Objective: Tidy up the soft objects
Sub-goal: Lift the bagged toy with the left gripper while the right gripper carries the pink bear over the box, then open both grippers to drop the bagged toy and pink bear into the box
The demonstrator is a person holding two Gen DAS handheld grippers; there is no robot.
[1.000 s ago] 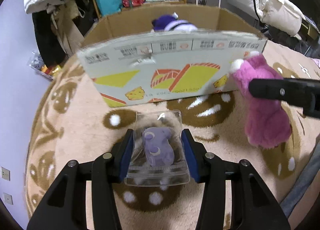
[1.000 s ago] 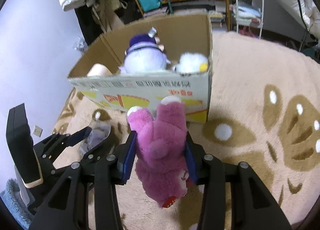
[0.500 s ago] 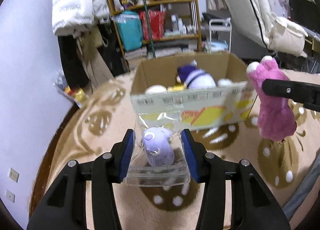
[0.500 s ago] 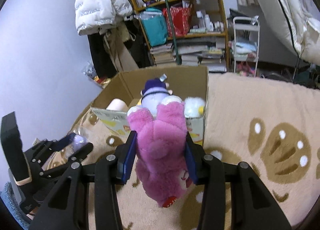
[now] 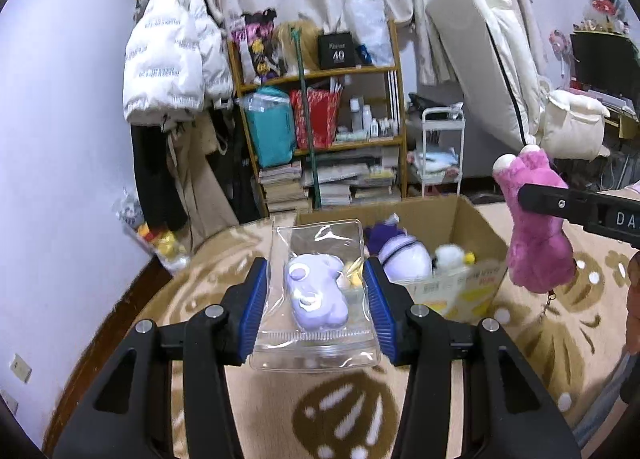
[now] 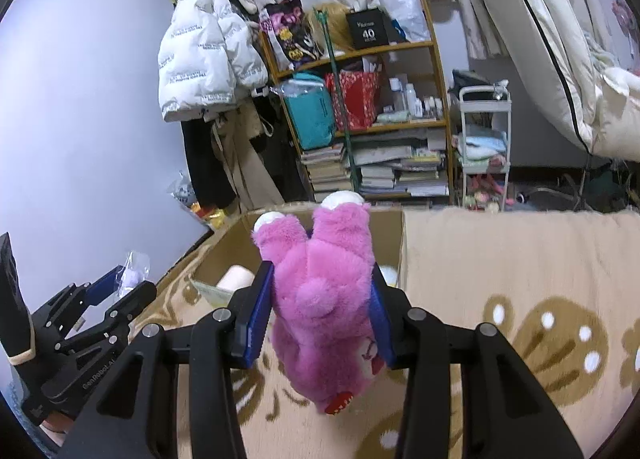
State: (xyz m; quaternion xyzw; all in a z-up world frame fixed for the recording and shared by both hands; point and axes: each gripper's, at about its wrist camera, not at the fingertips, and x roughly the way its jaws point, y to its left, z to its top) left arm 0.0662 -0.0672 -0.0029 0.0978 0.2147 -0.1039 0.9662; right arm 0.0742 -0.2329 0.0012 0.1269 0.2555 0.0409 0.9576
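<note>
My left gripper (image 5: 316, 295) is shut on a clear plastic bag holding a small purple plush toy (image 5: 316, 291), raised in front of the open cardboard box (image 5: 476, 227). My right gripper (image 6: 320, 299) is shut on a pink plush bear (image 6: 320, 299), held upside down above the box's near edge (image 6: 396, 227). The pink bear also shows in the left wrist view (image 5: 536, 235), to the right of the box. Inside the box lie a purple and white plush (image 5: 400, 251) and a small white plush (image 5: 450, 257). The left gripper shows in the right wrist view (image 6: 116, 291) at lower left.
The box stands on a beige carpet with brown patterns (image 6: 520, 259). Behind it are a cluttered wooden shelf (image 5: 320, 139), a hung white jacket (image 5: 172, 71), a small white cart (image 5: 442, 155) and a leaning mattress (image 5: 488, 59). Packets lie by the wall (image 5: 160, 243).
Both grippers have risen with their loads and now look over the box rim into the box. The pink bear has moved up above the box edge. Both grips are unchanged.
</note>
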